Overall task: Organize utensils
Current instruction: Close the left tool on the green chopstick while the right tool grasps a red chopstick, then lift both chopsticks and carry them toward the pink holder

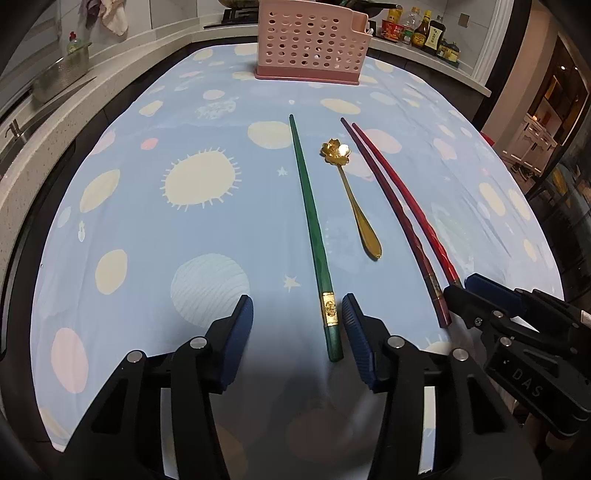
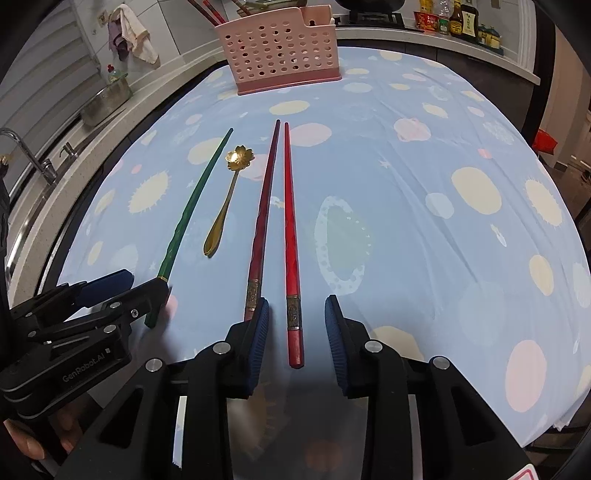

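While my left gripper (image 1: 297, 325) hangs low over the tablecloth (image 1: 155, 229), its jaws stand apart around the gilded butt of the green chopstick (image 1: 312, 236), which lies flat nearer the right pad (image 1: 356, 332), with no contact I can be sure of. Just to its right lie the gold flower-bowl spoon (image 1: 352, 199) and the two red chopsticks (image 1: 400, 218), the butt of the outer one hidden behind my other tool at the right edge. Far across the table stands the pink perforated utensil holder (image 1: 308, 44), well apart from everything I mean to lift.

From the right wrist, my right gripper (image 2: 297, 325) is open astride the bright red chopstick (image 2: 290, 236), neither pad pressing it; the darker red chopstick (image 2: 262, 221) runs outside the left pad. I judge this the grasping step on both sides: each pair of jaws must close on its stick, then carry it to the holder (image 2: 280, 55), where other utensils already stand.

A pale blue cloth printed with suns and planets covers the table; behind are a counter, a sink tap (image 2: 22, 155), a hanging towel (image 2: 133, 33) and sauce bottles (image 2: 458, 18)
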